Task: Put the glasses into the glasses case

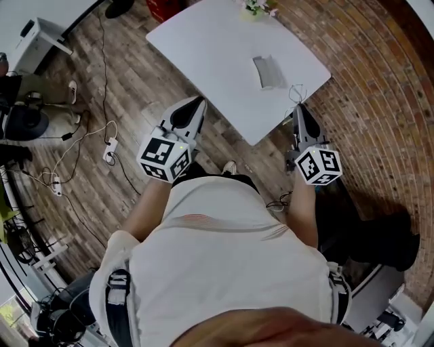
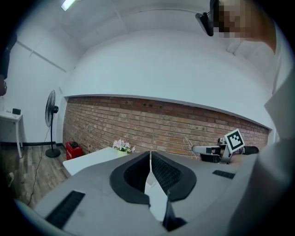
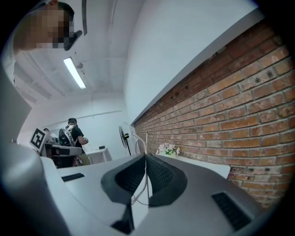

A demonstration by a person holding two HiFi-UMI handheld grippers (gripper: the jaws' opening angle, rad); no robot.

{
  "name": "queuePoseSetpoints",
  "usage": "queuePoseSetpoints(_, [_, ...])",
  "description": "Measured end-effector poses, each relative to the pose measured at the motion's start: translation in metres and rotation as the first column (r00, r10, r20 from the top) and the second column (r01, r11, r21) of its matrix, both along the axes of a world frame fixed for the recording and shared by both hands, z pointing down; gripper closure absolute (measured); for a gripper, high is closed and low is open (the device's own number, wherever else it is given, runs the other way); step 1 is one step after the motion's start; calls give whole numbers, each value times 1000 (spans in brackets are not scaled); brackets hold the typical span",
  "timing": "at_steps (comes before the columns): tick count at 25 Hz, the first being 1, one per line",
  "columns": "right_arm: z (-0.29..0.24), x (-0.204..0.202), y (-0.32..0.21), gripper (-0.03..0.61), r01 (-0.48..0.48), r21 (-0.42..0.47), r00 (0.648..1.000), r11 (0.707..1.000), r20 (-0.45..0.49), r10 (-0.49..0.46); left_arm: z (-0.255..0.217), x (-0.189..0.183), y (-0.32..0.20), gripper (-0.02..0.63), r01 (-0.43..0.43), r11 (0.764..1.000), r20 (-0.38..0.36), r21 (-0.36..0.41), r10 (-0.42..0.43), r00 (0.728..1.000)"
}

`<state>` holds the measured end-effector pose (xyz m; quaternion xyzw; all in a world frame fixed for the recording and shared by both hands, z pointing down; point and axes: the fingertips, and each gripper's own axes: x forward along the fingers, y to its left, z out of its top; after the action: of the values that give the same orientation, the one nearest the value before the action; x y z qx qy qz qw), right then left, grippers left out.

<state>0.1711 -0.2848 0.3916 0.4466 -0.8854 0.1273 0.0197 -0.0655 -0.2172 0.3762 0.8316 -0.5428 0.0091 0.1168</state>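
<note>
An open grey glasses case (image 1: 269, 72) lies on the white table (image 1: 217, 54), toward its right side. My right gripper (image 1: 298, 108) is held at the table's near right corner, shut on thin wire-framed glasses (image 1: 296, 92) that stick out past its tips. In the right gripper view the wire frame (image 3: 138, 144) rises from between the closed jaws of the right gripper (image 3: 145, 156). My left gripper (image 1: 197, 103) hovers off the table's near left edge, shut with nothing in it; its jaws meet in the left gripper view (image 2: 150, 155).
A small pot of flowers (image 1: 257, 7) stands at the table's far edge. Cables and a power strip (image 1: 109, 150) lie on the wooden floor to the left. A brick wall (image 3: 239, 101) runs along the right. A person (image 3: 73, 133) and a fan (image 3: 123, 136) stand far back.
</note>
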Motion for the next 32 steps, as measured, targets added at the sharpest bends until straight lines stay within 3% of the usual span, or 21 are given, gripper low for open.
queuePoseSetpoints(6, [13,11,-35,518,-39,-30,999,999,-7,39,11,10,-45,591,-54,998,-1,-26,54,999])
queuePoseSetpoints(10, [20,14,-56,517,-104,-50,994,993,-39,102,20,10,-84,591,-134,990,-21,-33,133,991])
queuePoseSetpoints(14, [25,2,-88,517,-190,-73,980,979,-70,185,33,0,-139,591,-224,973,-47,-54,221,974])
queuePoseSetpoints(19, [29,-37,-138,517,-233,-75,967,970,-120,223,29,-20,-217,591,-304,953,-2,-4,304,953])
queuePoseSetpoints(24, [28,-64,-160,517,-304,-73,943,950,-162,290,46,-32,-260,591,-410,911,-13,-48,410,912])
queuePoseSetpoints(27, [42,-71,-163,517,-332,-101,932,938,-186,311,50,-40,-273,591,-435,898,-25,-65,434,900])
queuePoseSetpoints(32, [62,-71,-181,517,-328,-129,930,936,-221,296,62,-43,-283,591,-430,897,-48,-105,427,903])
